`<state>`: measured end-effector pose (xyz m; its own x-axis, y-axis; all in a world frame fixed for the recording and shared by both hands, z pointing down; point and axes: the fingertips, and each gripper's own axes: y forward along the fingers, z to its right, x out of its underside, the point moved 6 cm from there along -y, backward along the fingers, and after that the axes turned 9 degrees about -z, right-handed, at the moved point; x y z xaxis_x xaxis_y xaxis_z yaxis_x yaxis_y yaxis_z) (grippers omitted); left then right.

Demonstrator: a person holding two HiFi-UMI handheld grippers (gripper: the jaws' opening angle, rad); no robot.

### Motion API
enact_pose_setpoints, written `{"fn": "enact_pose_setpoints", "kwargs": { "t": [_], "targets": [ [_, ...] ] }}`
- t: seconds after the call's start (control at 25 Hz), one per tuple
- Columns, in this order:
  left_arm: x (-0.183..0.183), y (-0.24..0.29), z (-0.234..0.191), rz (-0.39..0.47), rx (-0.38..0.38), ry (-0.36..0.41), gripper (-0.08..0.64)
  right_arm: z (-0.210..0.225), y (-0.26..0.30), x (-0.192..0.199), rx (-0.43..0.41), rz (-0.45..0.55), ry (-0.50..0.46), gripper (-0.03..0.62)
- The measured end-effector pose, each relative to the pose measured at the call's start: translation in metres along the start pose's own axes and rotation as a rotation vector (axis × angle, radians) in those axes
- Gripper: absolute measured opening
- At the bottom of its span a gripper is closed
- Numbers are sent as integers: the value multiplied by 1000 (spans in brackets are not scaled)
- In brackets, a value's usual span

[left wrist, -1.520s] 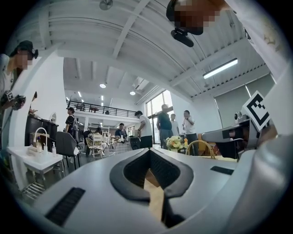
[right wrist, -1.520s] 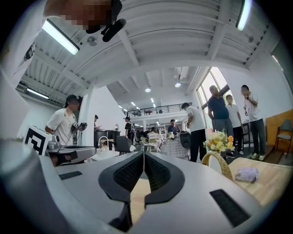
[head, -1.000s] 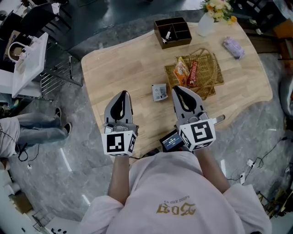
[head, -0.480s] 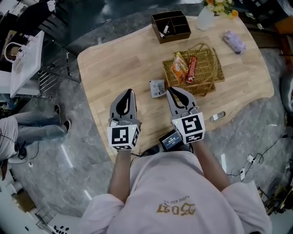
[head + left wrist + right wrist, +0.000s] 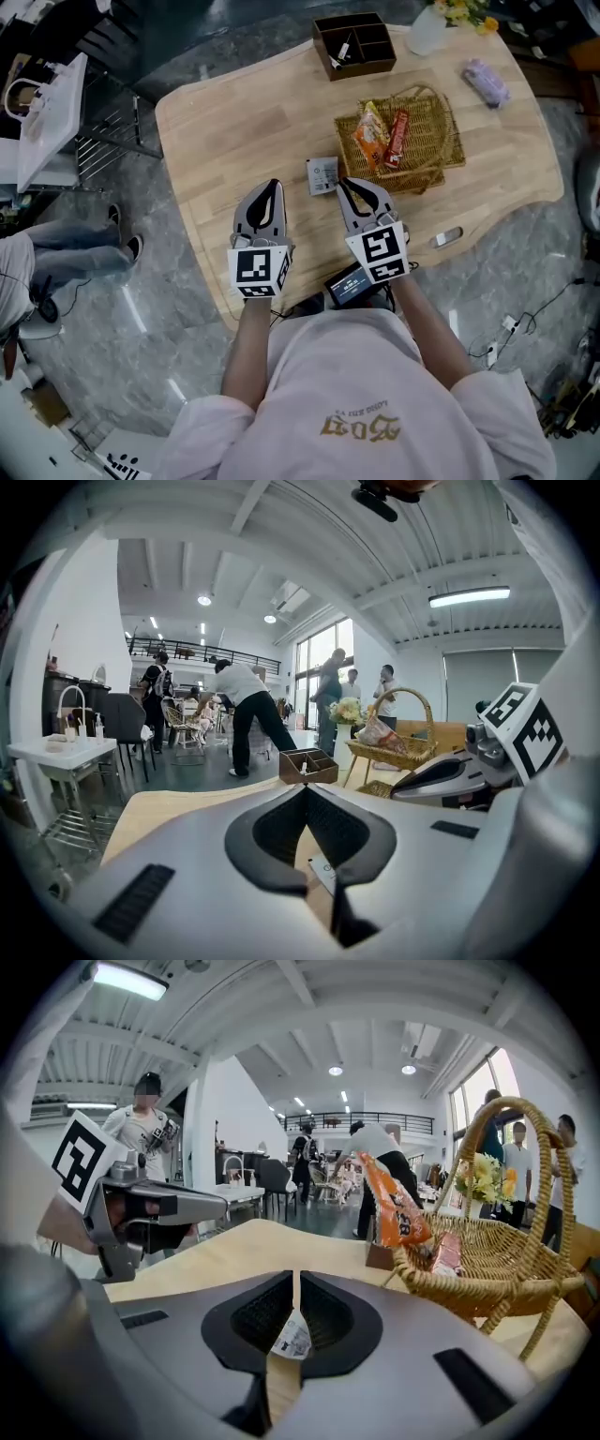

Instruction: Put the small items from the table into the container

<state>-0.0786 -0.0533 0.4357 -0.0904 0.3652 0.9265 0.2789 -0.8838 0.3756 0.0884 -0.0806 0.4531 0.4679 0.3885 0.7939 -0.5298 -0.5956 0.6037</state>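
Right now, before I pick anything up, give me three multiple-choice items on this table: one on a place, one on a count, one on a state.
1. Where is the small white flat packet?
A) in the woven wicker basket
B) in the dark divided box
C) on the bare wooden table, just ahead of the right gripper

2. How many snack packets lie in the basket?
A) none
B) two
C) four

3. How do the right gripper's jaws stand?
A) together, empty
B) wide apart
C) clamped on the orange packet

Answers:
1 C: the head view shows it on bare wood by the basket's near corner.
2 B: one orange snack packet and one red snack packet.
3 A: the right gripper view shows only a slit between them, with the white packet lying beyond.
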Motion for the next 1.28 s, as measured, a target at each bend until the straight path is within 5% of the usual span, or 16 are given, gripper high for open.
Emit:
{"fn": "enact_pose_setpoints", "kwargs": {
  "t": [0.68,1.28],
  "targets": [
    [52,21,9,-131,42,-22,8,-18,40,46,-24,-207,-226,75],
    [68,18,7,-161,74,-51,8,-26,77,89,101,-448,-509,92]
  ]
}}
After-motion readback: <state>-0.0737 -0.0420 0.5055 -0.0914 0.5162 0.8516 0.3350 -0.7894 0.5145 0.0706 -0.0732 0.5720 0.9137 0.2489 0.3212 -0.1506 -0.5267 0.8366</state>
